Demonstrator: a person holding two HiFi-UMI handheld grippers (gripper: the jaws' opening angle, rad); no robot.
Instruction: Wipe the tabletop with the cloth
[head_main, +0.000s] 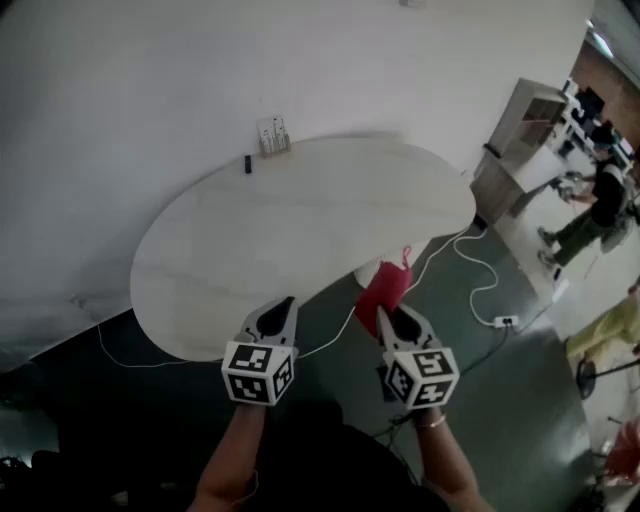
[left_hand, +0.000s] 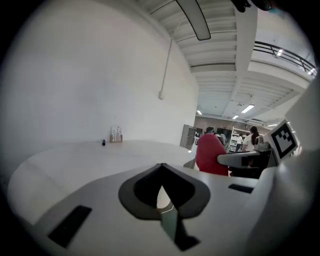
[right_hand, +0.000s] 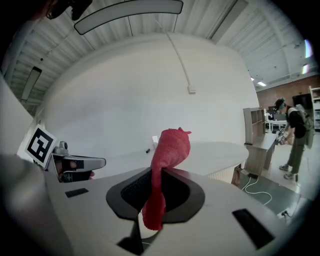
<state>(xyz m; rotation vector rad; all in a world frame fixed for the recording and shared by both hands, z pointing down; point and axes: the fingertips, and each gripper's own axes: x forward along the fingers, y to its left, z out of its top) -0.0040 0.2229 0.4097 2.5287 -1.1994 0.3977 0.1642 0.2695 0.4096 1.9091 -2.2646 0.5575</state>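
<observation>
A red cloth (head_main: 385, 287) hangs bunched from my right gripper (head_main: 388, 318), which is shut on it just off the near right edge of the pale oval tabletop (head_main: 300, 230). In the right gripper view the cloth (right_hand: 167, 160) stands up between the jaws and droops below them. My left gripper (head_main: 279, 310) is shut and empty, held over the table's near edge. In the left gripper view its jaws (left_hand: 162, 192) meet, with the tabletop (left_hand: 90, 155) beyond and the red cloth (left_hand: 211, 155) to the right.
A small holder with bottles (head_main: 273, 137) and a small black object (head_main: 248, 164) stand at the table's far edge against the white wall. White cables (head_main: 470, 265) and a power strip (head_main: 506, 321) lie on the dark floor at right. People (head_main: 600, 205) stand by a cabinet (head_main: 520, 135) far right.
</observation>
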